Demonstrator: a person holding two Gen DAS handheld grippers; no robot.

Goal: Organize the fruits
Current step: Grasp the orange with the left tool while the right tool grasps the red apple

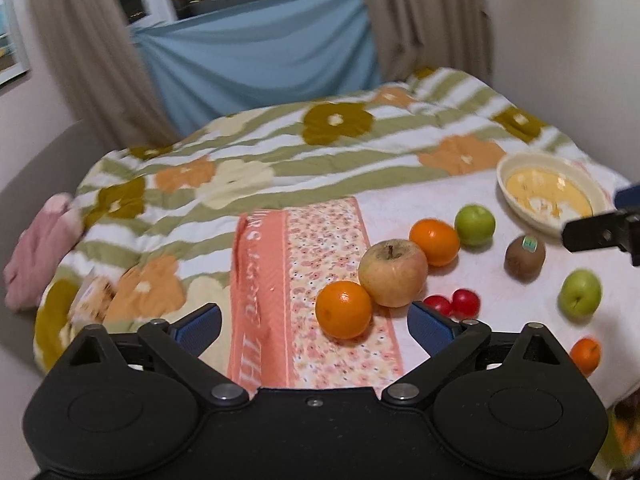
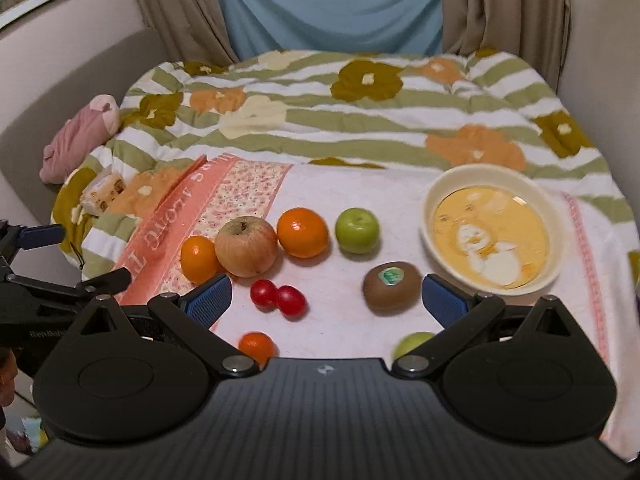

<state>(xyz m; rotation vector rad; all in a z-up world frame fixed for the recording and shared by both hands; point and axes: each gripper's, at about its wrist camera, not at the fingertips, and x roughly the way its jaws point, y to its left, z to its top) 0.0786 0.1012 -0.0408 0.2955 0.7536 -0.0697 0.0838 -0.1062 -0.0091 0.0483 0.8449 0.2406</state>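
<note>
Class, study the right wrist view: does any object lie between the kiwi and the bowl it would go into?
Nothing visible does. The kiwi lies just left of the bowl, with only bare white cloth between them. The green apple sits farther back, off that line. The right gripper, open, frames the kiwi.

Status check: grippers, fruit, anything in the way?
Left gripper open, right gripper open, both empty. Fruit loose; bowl empty. Kiwi nearest right fingers. Nothing blocking.
</note>
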